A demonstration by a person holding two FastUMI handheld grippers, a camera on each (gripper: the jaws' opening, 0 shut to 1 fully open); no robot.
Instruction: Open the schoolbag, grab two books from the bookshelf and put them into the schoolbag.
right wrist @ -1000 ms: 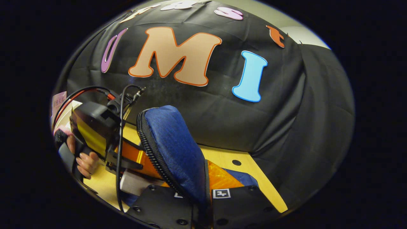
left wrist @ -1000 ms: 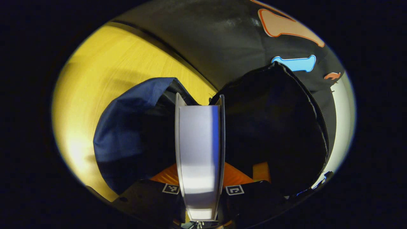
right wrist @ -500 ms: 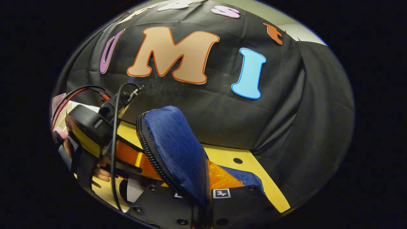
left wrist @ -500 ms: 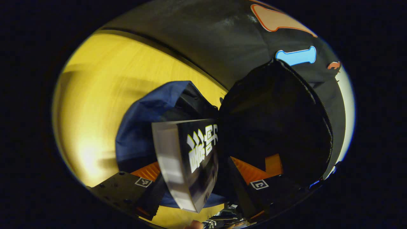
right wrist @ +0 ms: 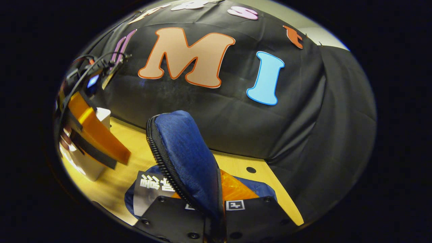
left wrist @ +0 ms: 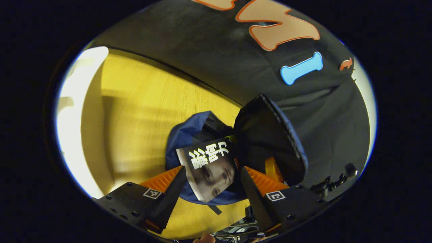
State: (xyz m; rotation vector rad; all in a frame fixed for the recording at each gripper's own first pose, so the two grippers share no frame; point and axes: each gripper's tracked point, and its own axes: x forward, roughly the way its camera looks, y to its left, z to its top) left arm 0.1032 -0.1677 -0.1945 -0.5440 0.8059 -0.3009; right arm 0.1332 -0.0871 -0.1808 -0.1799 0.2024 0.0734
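Schoolbag (left wrist: 184,138) lies open on the yellow tabletop (left wrist: 135,111), a book (left wrist: 211,168) resting in its mouth. Left gripper (left wrist: 212,194) hovers above the book, fingers spread and empty. Right gripper (right wrist: 216,206) fingers clench the bag's raised blue flap (right wrist: 185,155).

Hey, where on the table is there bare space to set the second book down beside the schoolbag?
Bare wood lies on the table between the schoolbag and the pale box, and a narrower strip between the bag and the booth's wall. It is crowded at the bag's mouth, where the book sits and the right gripper holds up the flap.
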